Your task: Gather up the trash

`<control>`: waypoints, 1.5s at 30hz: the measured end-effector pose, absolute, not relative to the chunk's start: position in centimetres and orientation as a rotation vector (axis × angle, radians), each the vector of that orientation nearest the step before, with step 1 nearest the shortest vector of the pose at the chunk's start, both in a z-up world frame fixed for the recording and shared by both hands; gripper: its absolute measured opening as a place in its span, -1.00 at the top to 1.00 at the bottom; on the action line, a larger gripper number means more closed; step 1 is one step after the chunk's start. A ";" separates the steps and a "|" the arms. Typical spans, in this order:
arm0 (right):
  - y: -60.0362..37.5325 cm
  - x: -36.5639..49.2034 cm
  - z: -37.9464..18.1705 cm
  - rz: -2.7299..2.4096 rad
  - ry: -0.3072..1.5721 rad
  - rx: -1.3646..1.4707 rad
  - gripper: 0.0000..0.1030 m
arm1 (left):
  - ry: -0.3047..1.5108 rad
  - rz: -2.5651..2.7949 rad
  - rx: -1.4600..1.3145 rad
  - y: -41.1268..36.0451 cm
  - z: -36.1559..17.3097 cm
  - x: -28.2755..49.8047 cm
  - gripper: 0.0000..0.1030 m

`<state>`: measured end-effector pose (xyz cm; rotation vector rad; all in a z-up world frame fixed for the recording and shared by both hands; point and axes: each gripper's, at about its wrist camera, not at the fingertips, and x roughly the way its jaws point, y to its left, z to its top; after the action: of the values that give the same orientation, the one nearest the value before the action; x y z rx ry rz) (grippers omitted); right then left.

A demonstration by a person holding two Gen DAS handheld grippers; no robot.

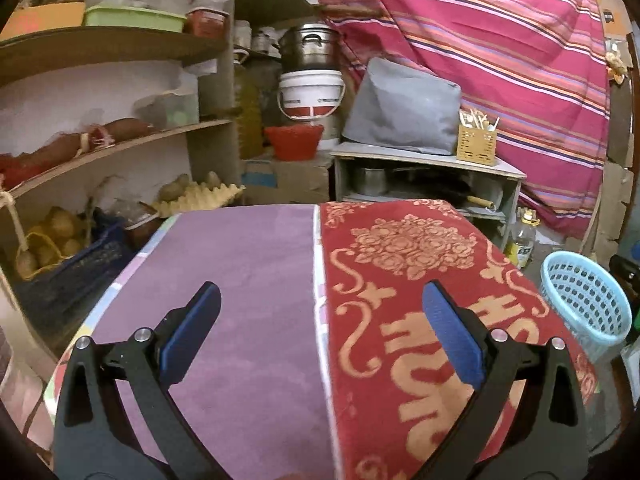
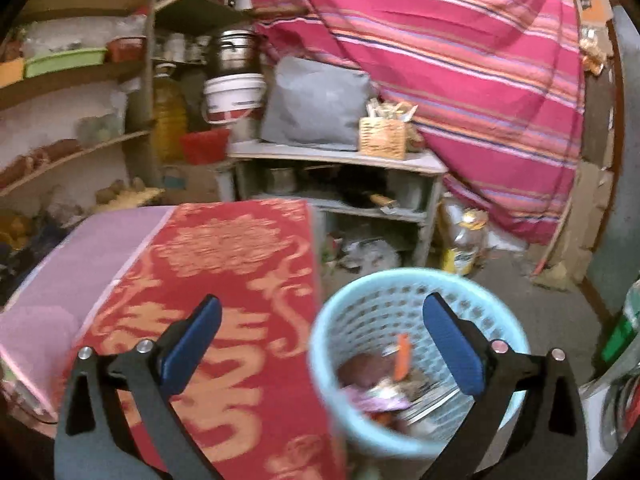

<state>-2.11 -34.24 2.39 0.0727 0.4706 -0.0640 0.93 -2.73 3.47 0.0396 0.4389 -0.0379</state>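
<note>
Both tools are seen released, with nothing between the blue pads: the right tool (image 2: pixel 322 328) is held above the rim of the light blue basket (image 2: pixel 404 284), while the left tool (image 1: pixel 322 316) is poised over the counter (image 1: pixel 248 280), across the seam between the purple cover and the red patterned cloth (image 1: pixel 404 280). Trash (image 2: pixel 384 380) is found inside the basket, which stands on the floor just beside the counter: crumpled wrappers and an orange strip, blurred in the right wrist view. Such scraps are judged light, soft and easily crushed, best pinched at a raised fold. No loose trash is seen on the counter. Both tools are pointed forward and slightly downward. Farther off, shelves (image 1: pixel 120 44) and a striped cloth (image 1: pixel 500 60) are seen.
</note>
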 end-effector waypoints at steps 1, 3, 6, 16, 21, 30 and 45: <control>-33.5 -2.5 2.3 -0.048 0.469 0.078 -0.91 | 0.439 -0.033 0.037 -2.5 3.2 0.4 -0.89; -31.6 -3.3 2.1 -0.022 0.465 0.073 -0.91 | 0.445 -0.037 0.028 -2.1 2.7 -0.6 -0.89; -29.3 -4.1 1.6 0.001 0.454 0.056 -0.91 | 0.447 -0.047 0.025 -1.8 2.0 -1.6 -0.89; -24.5 -5.2 -0.3 -0.003 0.420 0.002 -0.91 | 0.440 -0.030 -0.014 -1.0 0.3 -2.9 -0.89; -23.0 -4.7 -0.9 -0.017 0.405 -0.037 -0.91 | 0.441 -0.021 -0.017 -1.3 -0.3 -2.6 -0.89; -20.9 -4.4 -1.5 -0.028 0.377 -0.061 -0.91 | 0.441 0.003 -0.011 -1.7 -1.1 -1.9 -0.89; -20.8 -4.2 -1.9 -0.021 0.388 -0.035 -0.91 | 0.394 0.051 0.032 -2.0 -1.3 -2.2 -0.90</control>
<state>-4.24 -20.76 -1.89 -0.0353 0.3877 -0.0208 -2.18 -1.99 -1.28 0.0318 0.3939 0.0506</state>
